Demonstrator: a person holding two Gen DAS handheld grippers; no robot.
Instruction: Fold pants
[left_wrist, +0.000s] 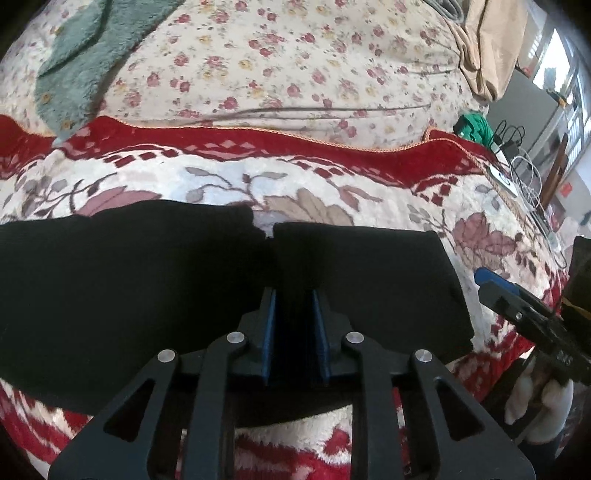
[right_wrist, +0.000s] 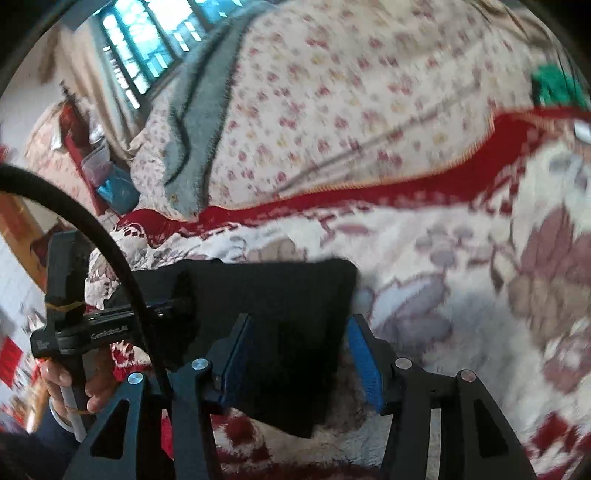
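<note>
Black pants (left_wrist: 147, 280) lie flat on a red and cream floral blanket (left_wrist: 332, 177), partly folded, with a notch in their far edge. My left gripper (left_wrist: 294, 299) rests on the pants near their middle, its blue pads narrowly apart with black cloth between them. In the right wrist view, my right gripper (right_wrist: 299, 328) is open, its blue pads on either side of the right end of the pants (right_wrist: 280, 295). The right gripper also shows at the right edge of the left wrist view (left_wrist: 517, 299). The left gripper shows at the left of the right wrist view (right_wrist: 177, 306).
A floral sheet (left_wrist: 295, 66) covers the bed beyond the blanket. A grey-green fleece (left_wrist: 81, 59) lies at the far left. A tan cloth (left_wrist: 487, 48), a green item (left_wrist: 476, 127) and cables with a phone (left_wrist: 513, 173) sit at the right edge.
</note>
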